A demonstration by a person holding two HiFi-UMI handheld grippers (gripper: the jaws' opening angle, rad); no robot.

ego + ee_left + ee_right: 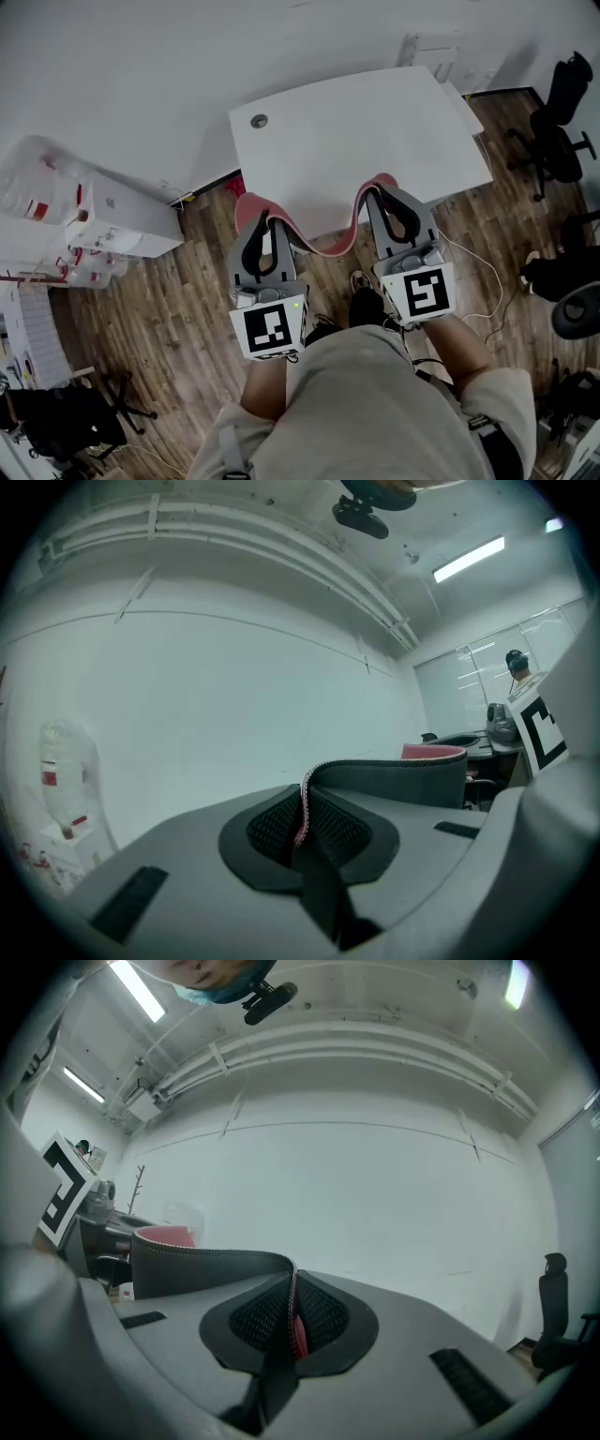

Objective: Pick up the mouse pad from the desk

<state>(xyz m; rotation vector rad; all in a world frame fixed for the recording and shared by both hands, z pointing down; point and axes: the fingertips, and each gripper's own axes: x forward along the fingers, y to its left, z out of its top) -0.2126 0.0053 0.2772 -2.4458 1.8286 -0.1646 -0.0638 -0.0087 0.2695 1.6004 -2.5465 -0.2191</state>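
At the near edge of the white desk [375, 131], the mouse pad [330, 246] hangs in the air between the two grippers, sagging in a loop whose lowest part lies in front of the desk's near edge, over the wooden floor [169, 319]. Its red face is turned up and its dark underside shows along the fold. Whether its raised ends brush the desk's edge cannot be told from above.

The left gripper [263, 221] pinches the pad's left end. In the left gripper view its jaws [302, 823] are pressed together on the thin stitched edge, and the mouse pad [394, 778] curves away to the right. The right gripper [382, 195] pinches the right end. In the right gripper view its jaws [292, 1321] are closed on the edge in the same way, and the mouse pad [202, 1269] bends off to the left. Both grippers point about level toward the wall behind the desk.

A round cable hole [259, 121] sits near the desk's far left corner. To the left, white boxes [127, 220] stand against the wall, well apart from the desk's left edge, with open floor between. To the right, a black office chair [561, 131] stands apart from the desk's right corner, and a white cord [494, 281] trails over the floor near the right gripper.
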